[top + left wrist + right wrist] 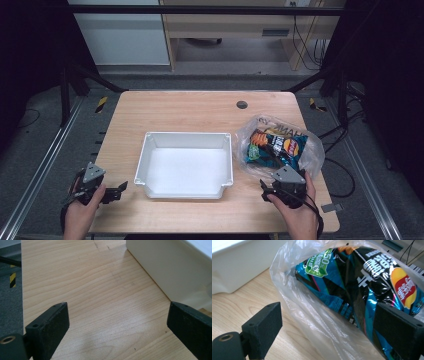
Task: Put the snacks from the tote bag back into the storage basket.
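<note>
The fingers (pixel 262 326) of the right gripper (pixel 329 327) stand spread wide, released, with the near end of a clear plastic bag (pixel 312 322) lying between them; whether either pad touches the plastic cannot be told. Inside the bag sits a black and teal crisp packet (pixel 352 287) with a green label and a red and yellow logo. In the high view the right gripper (pixel 280 186) rests at the near right of the wooden table (pixel 190 110), just at the bag's (pixel 277 145) near edge, and the bag lies just beside the right wall of a white rectangular tray (pixel 185 137) at the table's middle.

The left gripper (pixel 117 332) is likewise released, its fingers (pixel 50 327) spread over bare wood with nothing between them. The tray's (pixel 170 267) outer wall is near its right finger. In the high view this gripper (pixel 107 192) sits at the near left edge of the table, apart from the tray's left wall.
</note>
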### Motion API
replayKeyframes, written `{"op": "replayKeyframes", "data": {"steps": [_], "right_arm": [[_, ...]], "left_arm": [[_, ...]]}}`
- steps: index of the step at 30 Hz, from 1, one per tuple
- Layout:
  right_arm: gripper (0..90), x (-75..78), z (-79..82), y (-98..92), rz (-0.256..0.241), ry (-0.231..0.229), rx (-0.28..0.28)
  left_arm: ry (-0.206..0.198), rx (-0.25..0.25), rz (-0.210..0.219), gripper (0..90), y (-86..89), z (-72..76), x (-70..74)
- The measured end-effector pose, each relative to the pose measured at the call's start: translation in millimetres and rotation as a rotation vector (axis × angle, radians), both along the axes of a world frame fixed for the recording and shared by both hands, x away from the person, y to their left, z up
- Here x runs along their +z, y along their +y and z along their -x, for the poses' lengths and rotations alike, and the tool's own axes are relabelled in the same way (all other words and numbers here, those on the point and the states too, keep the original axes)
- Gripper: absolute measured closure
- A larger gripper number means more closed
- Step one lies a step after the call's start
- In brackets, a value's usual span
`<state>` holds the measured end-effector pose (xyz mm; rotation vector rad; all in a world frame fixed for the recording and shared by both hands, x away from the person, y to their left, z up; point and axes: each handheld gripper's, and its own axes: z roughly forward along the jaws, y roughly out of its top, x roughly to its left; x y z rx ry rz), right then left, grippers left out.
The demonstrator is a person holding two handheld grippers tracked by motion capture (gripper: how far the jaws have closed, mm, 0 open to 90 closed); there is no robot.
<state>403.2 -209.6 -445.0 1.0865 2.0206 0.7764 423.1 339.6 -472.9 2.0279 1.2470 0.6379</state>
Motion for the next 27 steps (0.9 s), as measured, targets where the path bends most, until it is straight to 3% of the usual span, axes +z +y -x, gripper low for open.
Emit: {"op": "replayKeyframes", "data": {"steps": [3, 6, 13, 19, 23, 27], "right_arm": [[9.3, 3.7, 2.9, -2.0, -0.007, -0.036, -0.005], [9.3, 5.5, 4.3, -3.6, -0.016, -0.042, -0.011], [9.0, 16.7, 4.8, -12.2, -0.091, -0.054, -0.030], [8.9, 41.3, -5.1, -15.9, -0.010, -0.054, 0.004], [8.2, 59.1, -15.3, -18.9, 0.045, -0.019, 0.023], [6.8, 71.2, -25.3, -18.8, 0.137, 0.026, 0.068]], "left_arm": [[0.007, -0.016, -0.015, 4.1, -2.3, 0.3, -0.3], [0.007, -0.019, -0.022, 4.1, -4.0, 0.7, -0.7], [0.015, -0.012, -0.028, 4.2, -2.7, 1.5, -2.6], [0.017, -0.010, -0.028, 4.3, -0.6, 1.4, -2.8], [0.018, -0.015, -0.031, 4.3, -2.3, 1.7, -3.1], [0.014, -0.014, -0.027, 4.3, -2.9, 1.8, -2.8]]}}
